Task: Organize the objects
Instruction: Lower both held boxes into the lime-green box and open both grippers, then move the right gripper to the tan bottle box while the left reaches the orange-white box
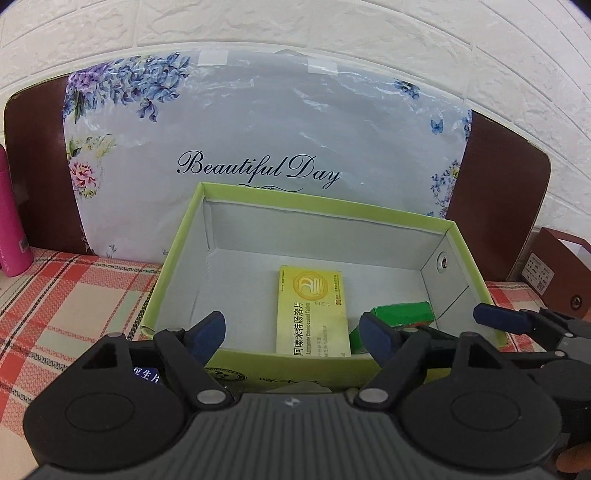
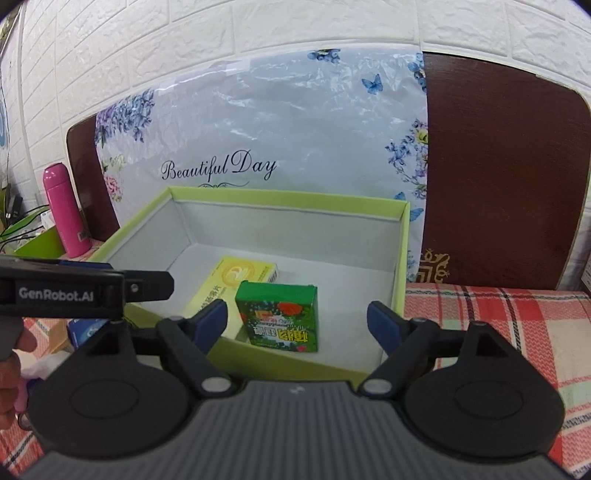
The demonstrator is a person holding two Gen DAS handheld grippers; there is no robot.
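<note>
Box: green open-top box [image 1: 173, 266] with white inside, sits on plaid tablecloth [image 1: 55, 295], near edge closest to both cameras.
Yellow carton: yellow medicine carton [image 1: 312, 312] lies flat on box floor, roughly mid-floor, long side running front to back.
Green carton: small green carton [image 2: 280, 317] with flower print, also inside box, just right of yellow carton and touching or overlapping it; leans against near wall, looks tilted, can't be sure from this angle.
Left gripper: left gripper [image 1: 295, 332] above near wall of box, jaws wide apart, nothing between blue pads [image 1: 210, 326].
Right gripper: right gripper [image 2: 297, 319] above near wall too, just right of the left one, jaws wide apart, holding nothing; green carton sits in view between fingers but on box floor below.
Blue item: blue pack [image 2: 83, 330] outside box on left, mostly hidden under left gripper, only a corner shows.
Background: floral "Beautiful Day" bag [image 1: 258, 147] upright behind box against brown board [image 2: 498, 166]; pink bottle [image 2: 66, 210] standing at far left; white brick wall [image 1: 332, 29] behind.
</note>
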